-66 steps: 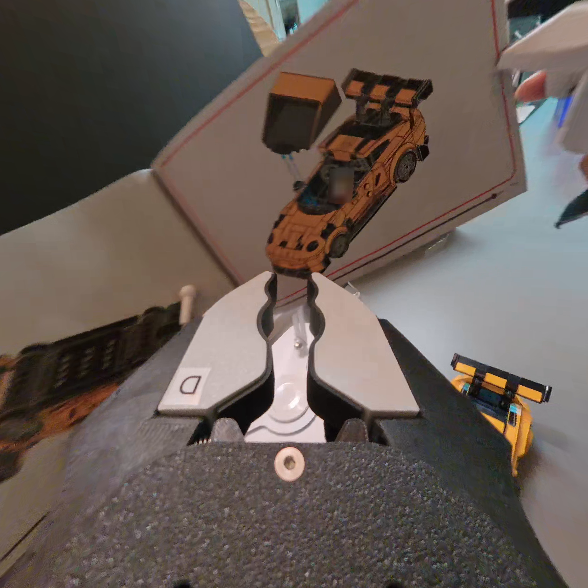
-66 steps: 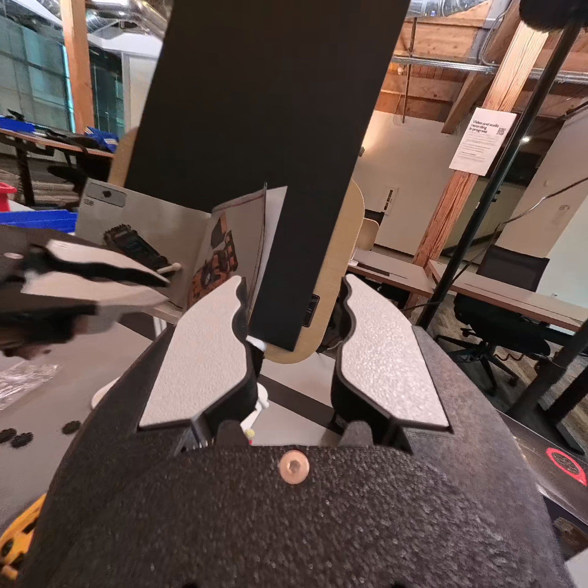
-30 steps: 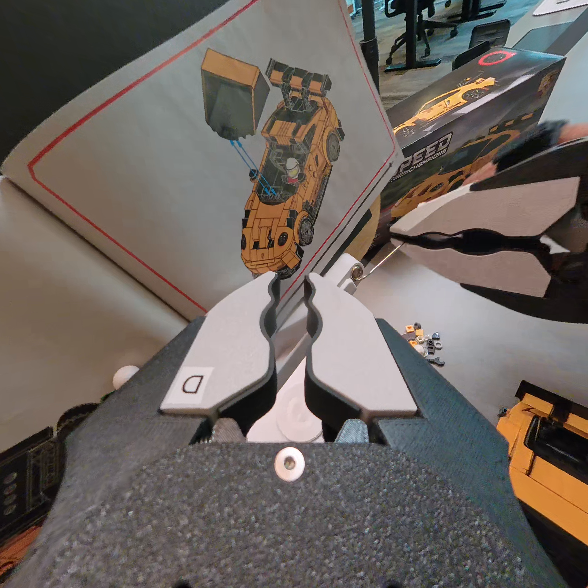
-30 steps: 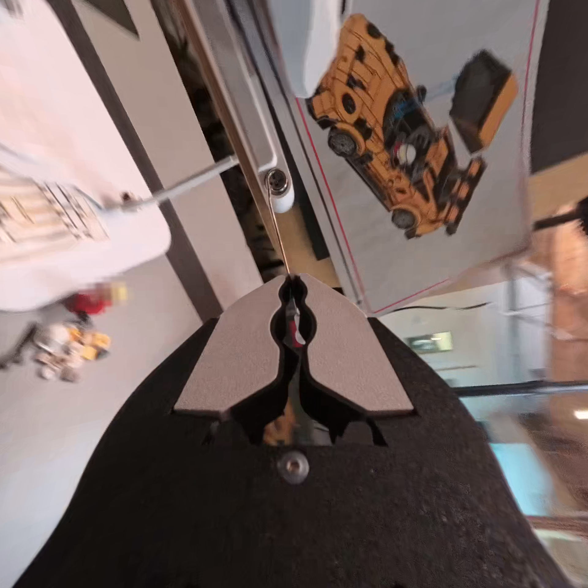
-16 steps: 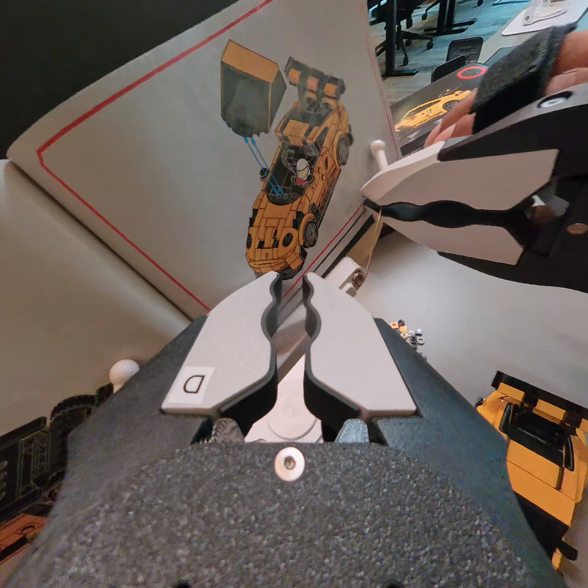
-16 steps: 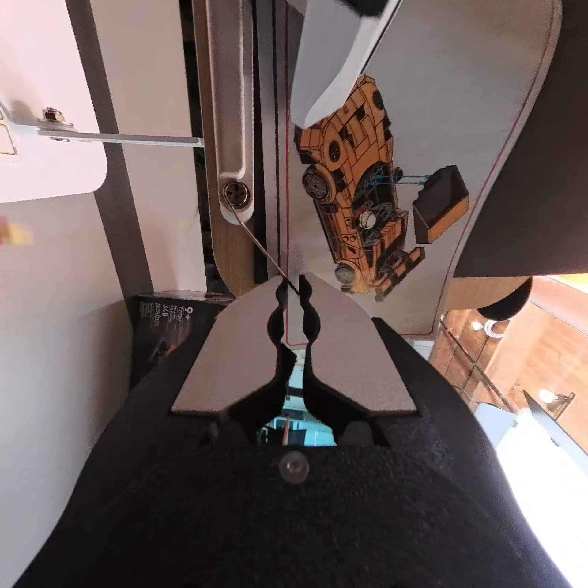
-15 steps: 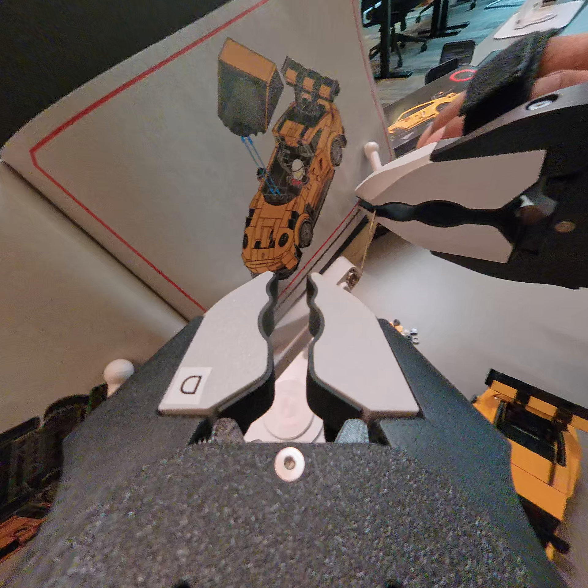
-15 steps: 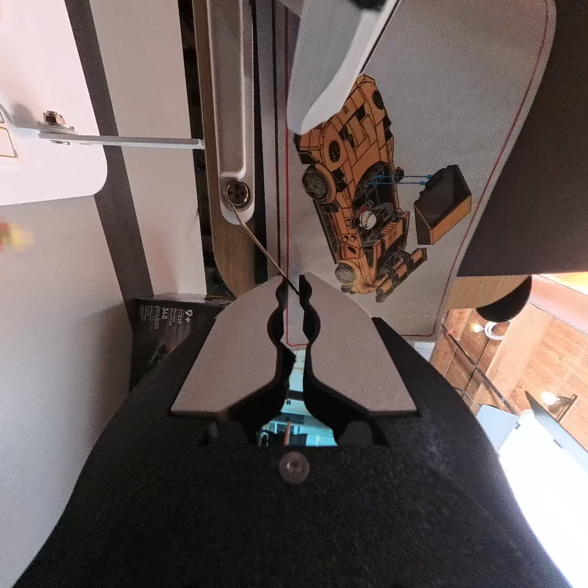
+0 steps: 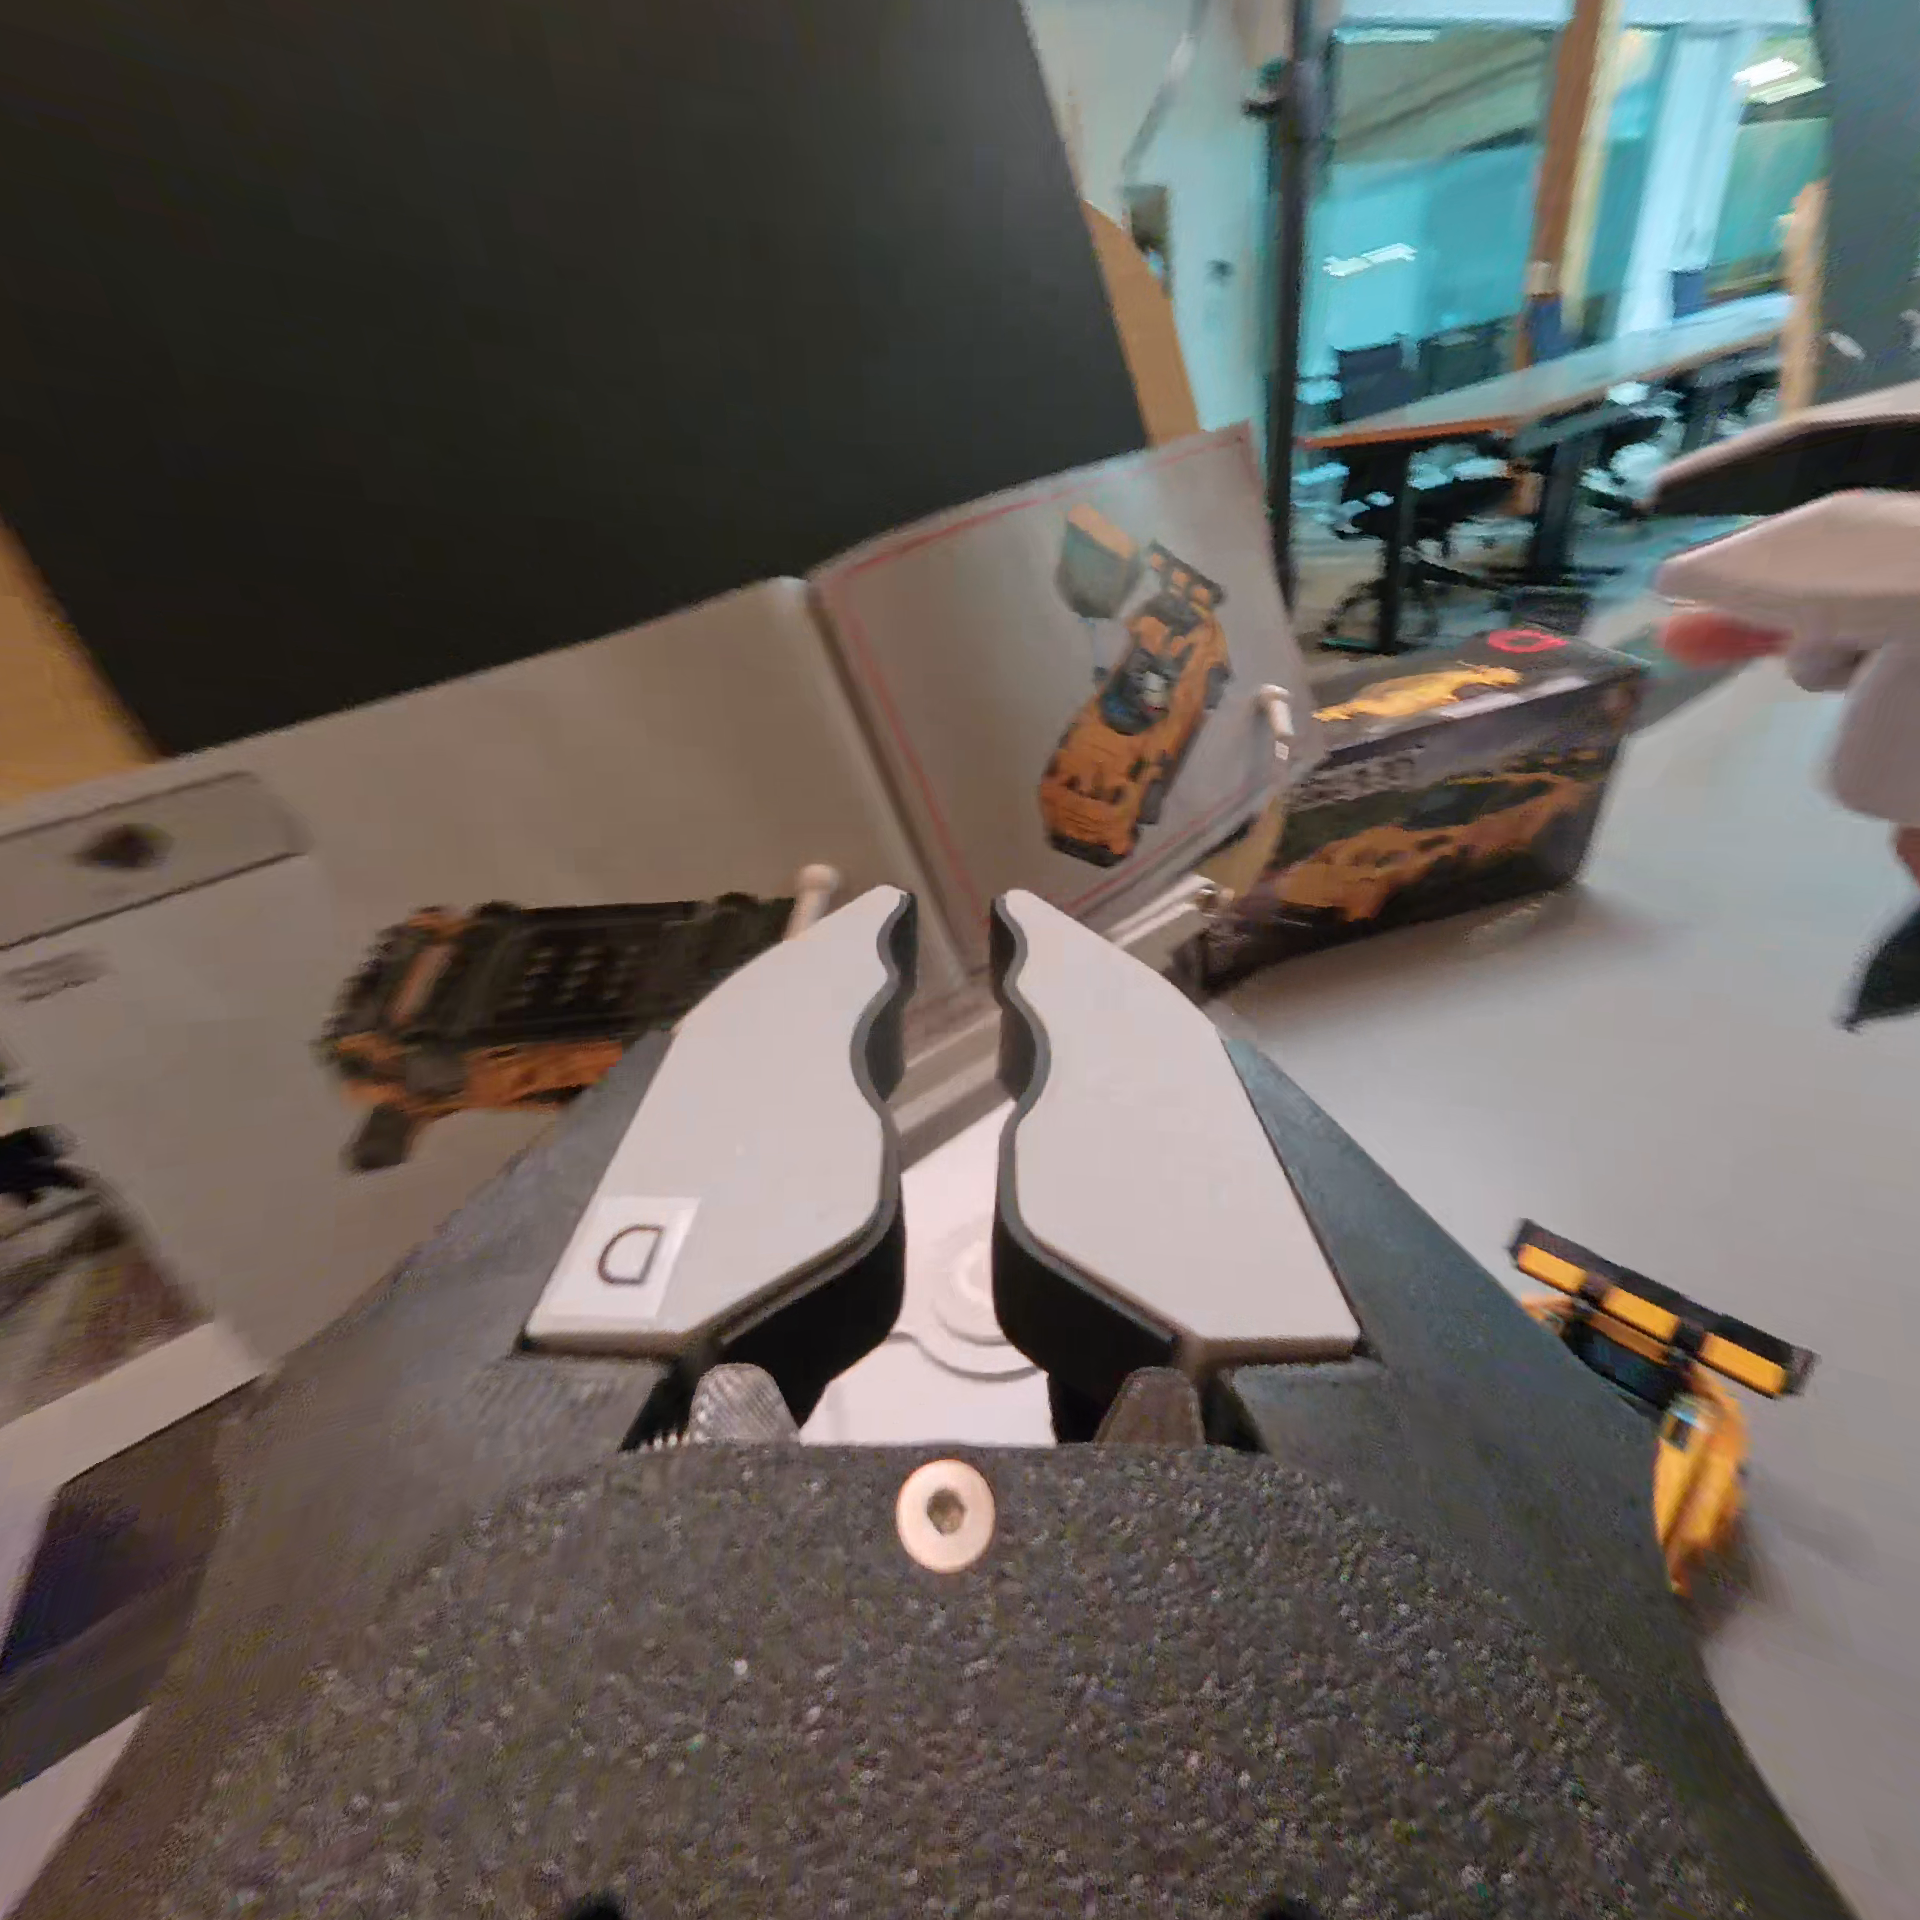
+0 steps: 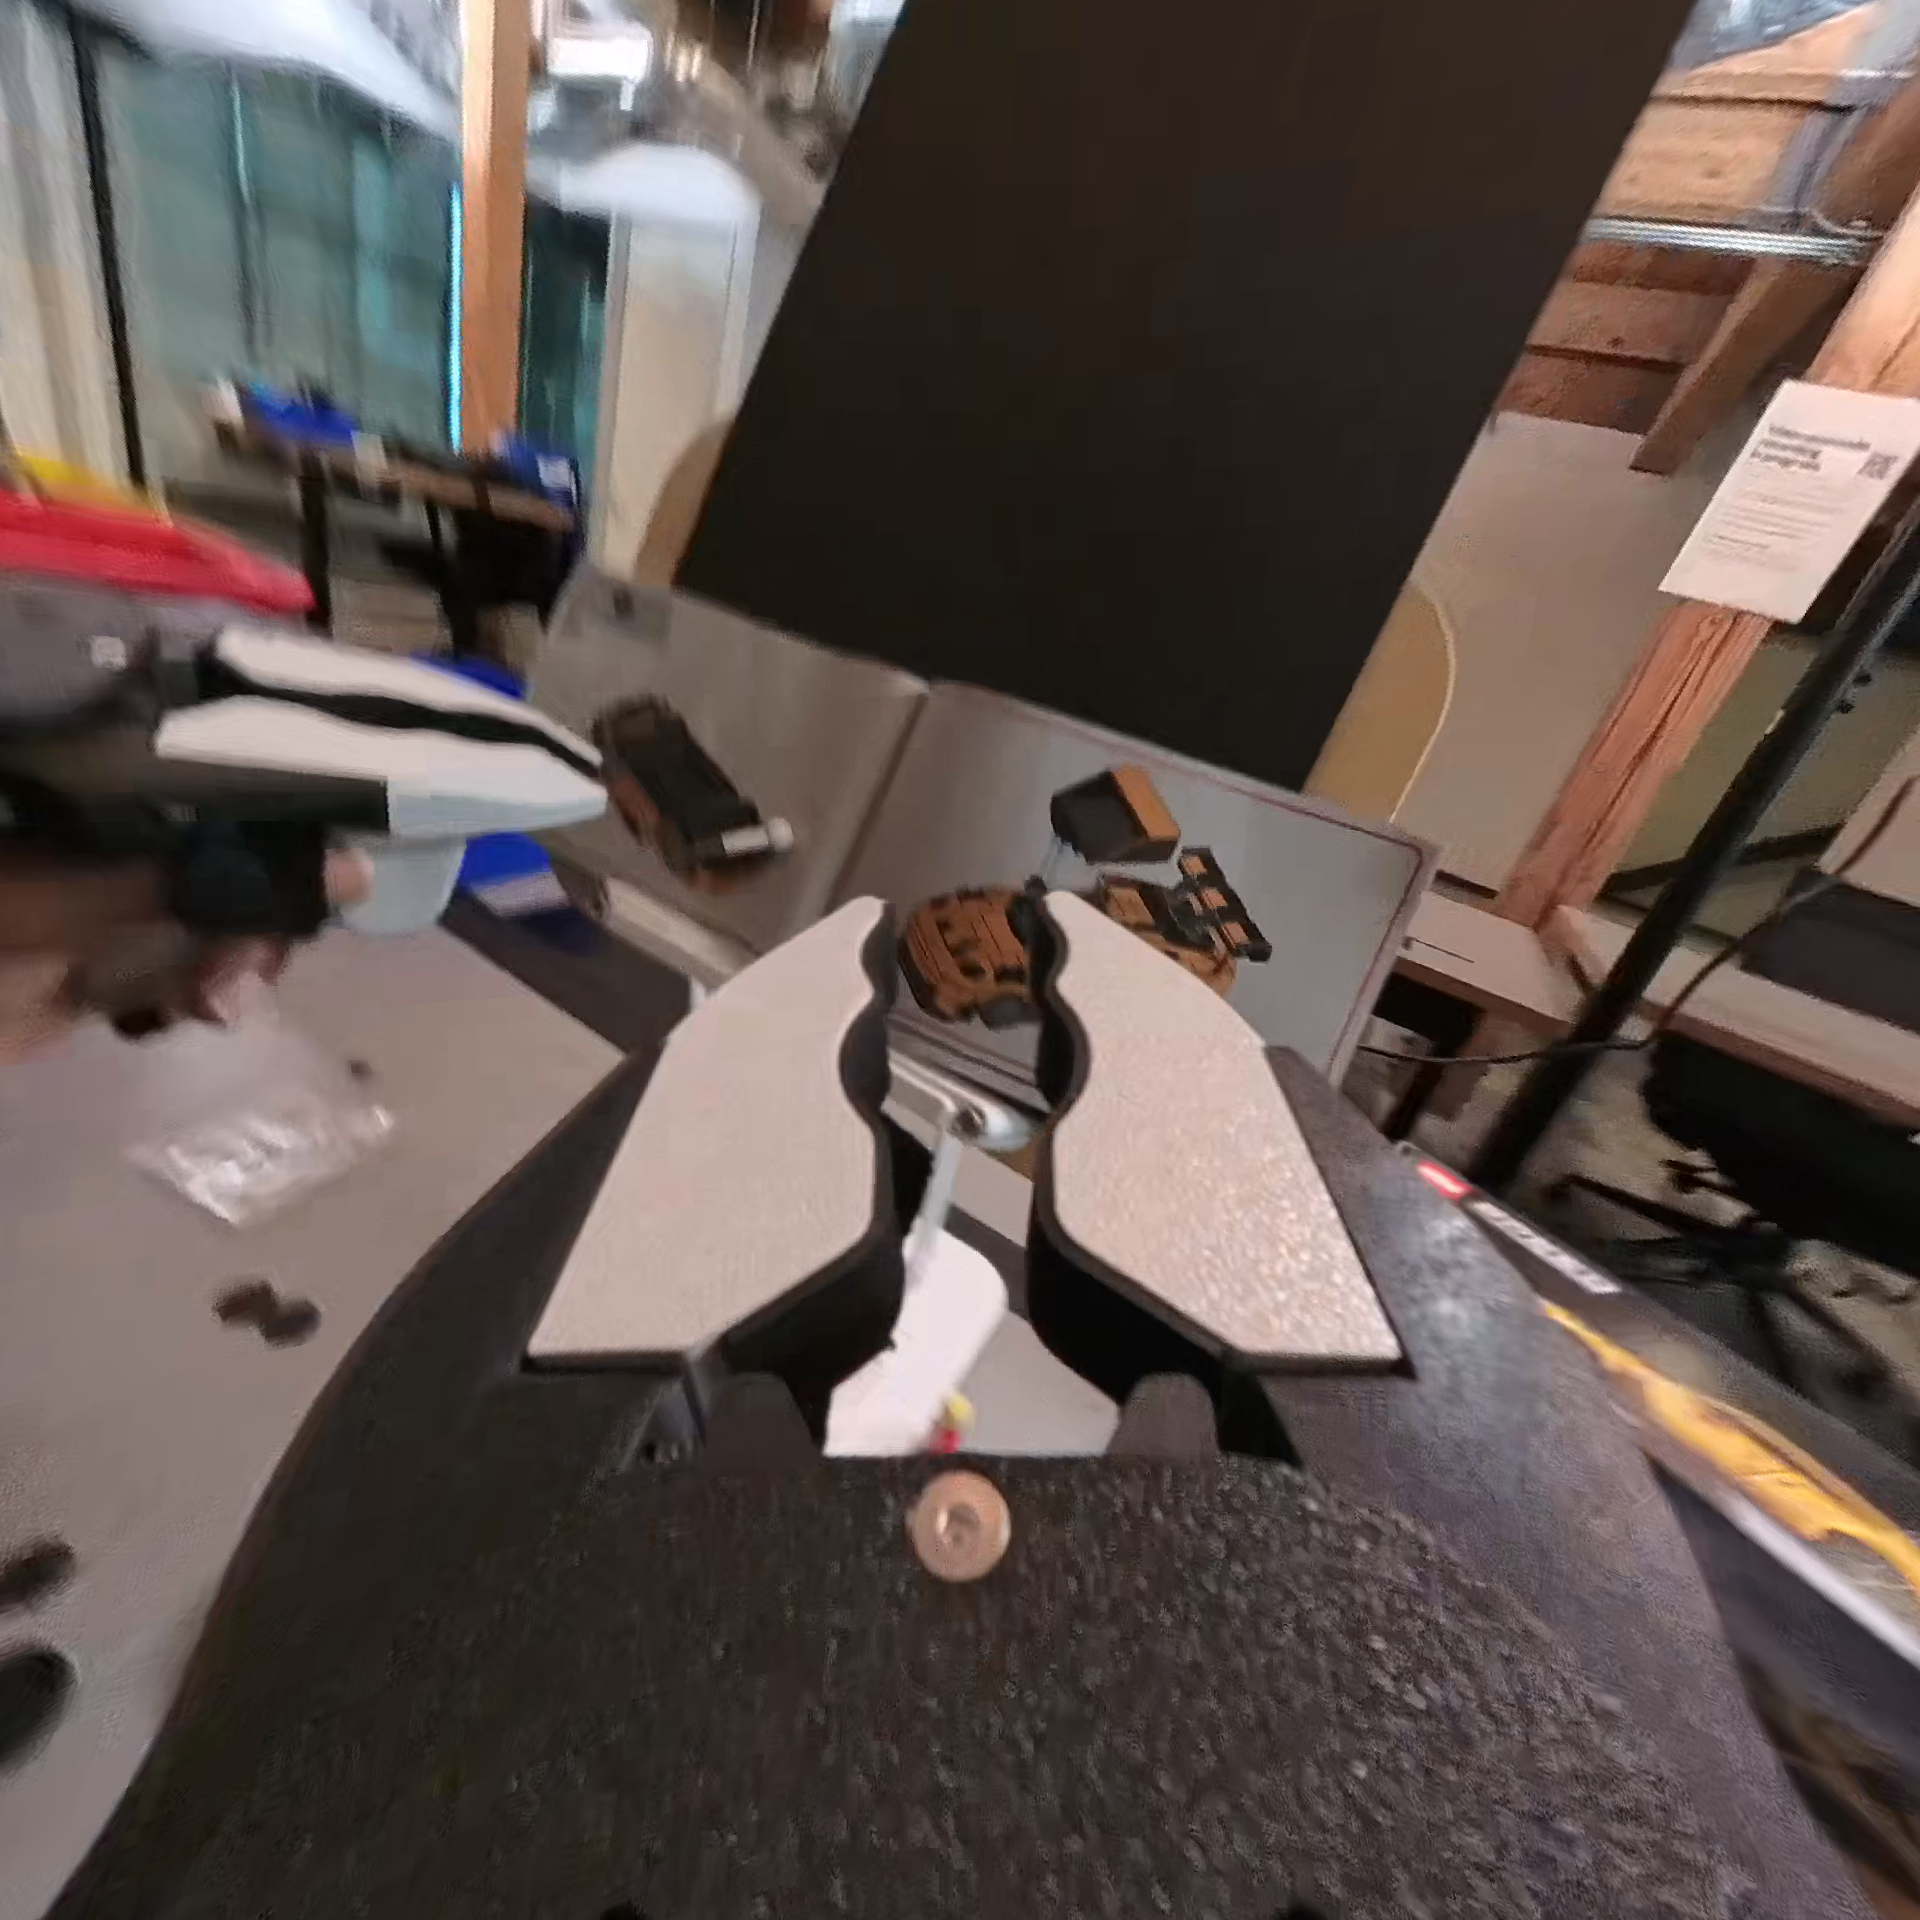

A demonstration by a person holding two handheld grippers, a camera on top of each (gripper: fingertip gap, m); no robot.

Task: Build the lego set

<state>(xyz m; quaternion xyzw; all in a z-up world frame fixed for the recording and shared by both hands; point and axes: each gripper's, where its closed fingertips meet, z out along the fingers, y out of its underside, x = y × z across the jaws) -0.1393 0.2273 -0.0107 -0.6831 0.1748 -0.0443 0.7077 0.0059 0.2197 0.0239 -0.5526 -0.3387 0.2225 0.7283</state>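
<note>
Down at the right of the left wrist view, the yellow toy car [image 9: 1683, 1423] is sitting on the grey worktop [image 9: 1558, 1091], half cut off by the frame, looking light but brittle, so I would be taking it by the solid body sides, not the striped rear wing. Behind it, the instruction booklet [image 9: 1049, 727] is standing open on its stand beside the box [image 9: 1434, 790]. Both the left tongs [image 9: 951, 914] and right tongs [image 10: 961, 920] are hanging slightly apart, gripping nothing; blur is smearing small loose pieces.
</note>
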